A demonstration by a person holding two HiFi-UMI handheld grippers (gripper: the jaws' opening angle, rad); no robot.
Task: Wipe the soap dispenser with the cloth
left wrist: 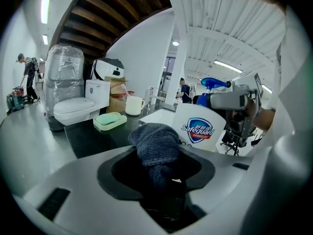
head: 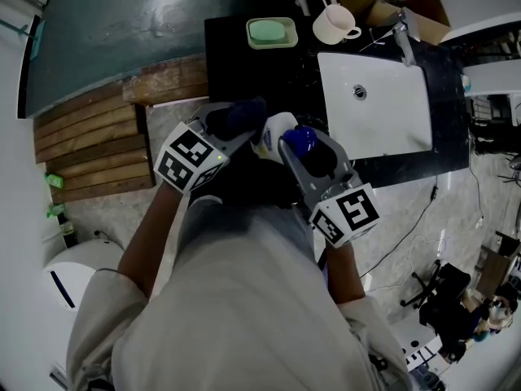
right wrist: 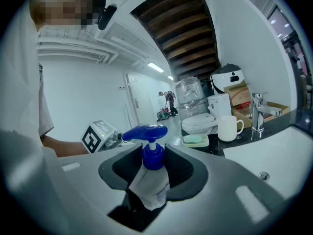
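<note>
Left gripper point(left wrist: 159, 158) fingers pinch the cloth point(left wrist: 154, 141); right gripper point(right wrist: 149, 175) fingers clasp the soap dispenser point(right wrist: 152, 159)

Left gripper point(head: 238, 125) and right gripper point(head: 303, 149) side by side, jaws tight on cloth point(left wrist: 155, 143) and soap dispenser point(right wrist: 150, 179).

left claw point(head: 237, 127): cloth point(head: 247, 112) | right claw point(head: 304, 148): soap dispenser point(head: 274, 127) (blue pump point(head: 299, 139))

Black counter point(head: 236, 63) bearing green soap dish point(head: 272, 32), white mug point(head: 334, 24), white sink point(head: 383, 125) with faucet point(head: 401, 39); wooden planks point(head: 89, 149) alongside.
</note>
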